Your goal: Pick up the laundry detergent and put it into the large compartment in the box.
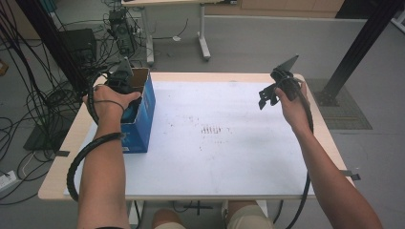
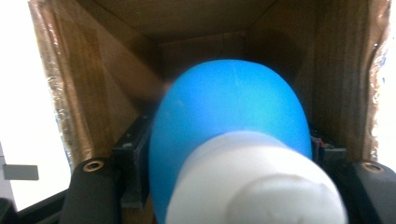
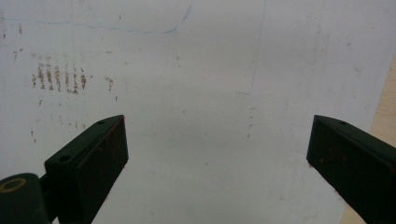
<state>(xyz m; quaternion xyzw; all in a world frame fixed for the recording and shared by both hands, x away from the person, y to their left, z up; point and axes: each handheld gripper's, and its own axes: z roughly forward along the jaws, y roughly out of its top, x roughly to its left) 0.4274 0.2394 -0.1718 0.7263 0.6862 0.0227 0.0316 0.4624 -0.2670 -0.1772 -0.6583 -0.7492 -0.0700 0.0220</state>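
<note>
Inside the box, blue bulb

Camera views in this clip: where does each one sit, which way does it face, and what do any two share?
High view: above the person's side, looking forward and down on the table; both forearms, left tongs in the blue box.
Left gripper view: rides the left tongs, looking into the box at a blue-and-white object.
Right gripper view: rides the open right tongs, facing the tabletop.
Shared: the brown smudges show in the high and right gripper views.
</note>
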